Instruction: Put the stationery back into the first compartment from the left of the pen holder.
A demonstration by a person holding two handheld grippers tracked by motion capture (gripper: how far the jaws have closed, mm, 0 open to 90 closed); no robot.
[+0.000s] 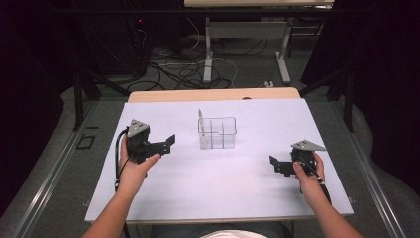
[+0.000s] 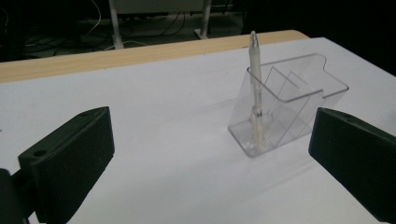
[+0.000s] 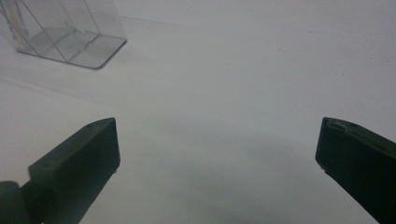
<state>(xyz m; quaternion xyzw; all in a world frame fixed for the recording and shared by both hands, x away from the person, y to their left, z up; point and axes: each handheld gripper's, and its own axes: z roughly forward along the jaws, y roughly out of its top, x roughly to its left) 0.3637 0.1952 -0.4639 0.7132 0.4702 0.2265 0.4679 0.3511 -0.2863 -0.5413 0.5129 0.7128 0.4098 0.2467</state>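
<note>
Room: you stand at a table [image 1: 148, 96] with a pale wood edge showing at its far side; beyond it lie a dark floor, loose cables [image 1: 183, 69] and the white legs of another desk [image 1: 208, 49].
Surface: a white sheet [image 1: 223, 188] covers nearly all of your tabletop.
Left hand: your left hand [image 1: 132, 171] comes in from the bottom left and grips the handle of its tool.
Left gripper: your left gripper [image 1: 168, 144] sits over the left part of the sheet, pointing right toward the middle, with its grey three-cornered plate on top. In the left gripper view its 2 black jaws stand wide apart with nothing between them.
Organizer: the clear plastic organizer [image 1: 217, 133] stands upright on the sheet near the middle, a little toward the far edge, well apart from both grippers. Thin clear dividers split it into compartments.
Pen: 1 pale pen [image 1: 200, 120] stands nearly upright in the organizer's left end compartment, its tip rising above the rim. In the left gripper view the pen [image 2: 254, 88] sits in the corner nearest your left tool.
Right gripper: your right gripper [image 1: 276, 165] rests over the right part of the sheet, pointing left. In the right gripper view its 2 jaws are spread wide over bare white sheet, holding nothing.
Right hand: your right hand [image 1: 309, 181] holds that tool from behind.
</note>
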